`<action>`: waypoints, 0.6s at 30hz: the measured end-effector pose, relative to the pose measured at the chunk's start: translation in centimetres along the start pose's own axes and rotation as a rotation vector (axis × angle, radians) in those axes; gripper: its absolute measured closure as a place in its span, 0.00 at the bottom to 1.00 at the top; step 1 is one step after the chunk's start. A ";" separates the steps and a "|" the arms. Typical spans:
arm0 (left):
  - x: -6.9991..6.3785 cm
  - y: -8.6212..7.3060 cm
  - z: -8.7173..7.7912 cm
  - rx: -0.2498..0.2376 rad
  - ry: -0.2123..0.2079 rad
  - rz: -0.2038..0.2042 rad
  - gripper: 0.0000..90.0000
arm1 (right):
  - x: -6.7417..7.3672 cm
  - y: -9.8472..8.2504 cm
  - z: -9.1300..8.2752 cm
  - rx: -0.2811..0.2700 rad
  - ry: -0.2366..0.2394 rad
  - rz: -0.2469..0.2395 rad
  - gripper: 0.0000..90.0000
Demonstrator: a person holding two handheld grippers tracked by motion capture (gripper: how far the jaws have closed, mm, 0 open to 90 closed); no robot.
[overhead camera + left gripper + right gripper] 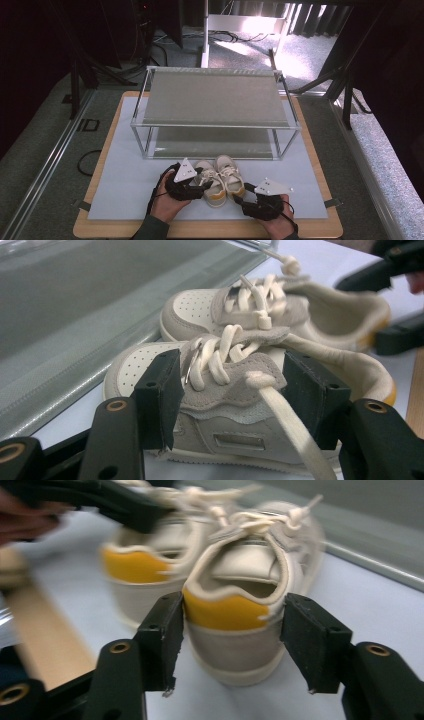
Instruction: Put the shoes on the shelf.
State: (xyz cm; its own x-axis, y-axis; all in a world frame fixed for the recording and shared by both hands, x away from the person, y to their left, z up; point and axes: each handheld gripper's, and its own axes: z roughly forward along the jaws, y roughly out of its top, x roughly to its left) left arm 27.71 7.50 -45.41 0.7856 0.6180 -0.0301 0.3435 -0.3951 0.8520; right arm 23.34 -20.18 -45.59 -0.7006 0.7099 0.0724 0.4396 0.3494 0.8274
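Table mat point(125, 185): both tongs straddle small sneakers point(220, 180).

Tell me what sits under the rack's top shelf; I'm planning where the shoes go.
Under the top shelf of the rack is a lower grey shelf, its visible front strip bare. The top shelf covers its rear part. Both shoes stand on the mat in front.

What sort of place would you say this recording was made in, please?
Probably a lab or studio set up for recording handling tasks, not a home. A wooden table with a white mat stands on grey carpet, with cables on the floor behind and a bare two-level shoe rack above the small shoes.
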 end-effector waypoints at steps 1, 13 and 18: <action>-0.3 0.0 -0.1 -0.003 0.024 -0.011 0.46 | 0.1 0.0 -0.2 0.000 0.017 -0.025 0.47; -2.3 -0.4 -0.7 0.036 0.174 -0.120 0.41 | -3.1 2.1 -0.3 -0.064 0.002 0.032 0.63; -2.2 -0.3 0.0 0.061 0.163 -0.173 0.46 | -3.5 2.5 1.1 -0.013 -0.002 0.006 0.63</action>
State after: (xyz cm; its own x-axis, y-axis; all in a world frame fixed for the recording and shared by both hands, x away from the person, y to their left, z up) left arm 25.89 6.21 -45.56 0.6206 0.7796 -0.0840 0.5002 -0.3110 0.8081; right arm 27.50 -21.09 -44.44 -0.6967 0.7132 0.0768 0.4368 0.3369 0.8341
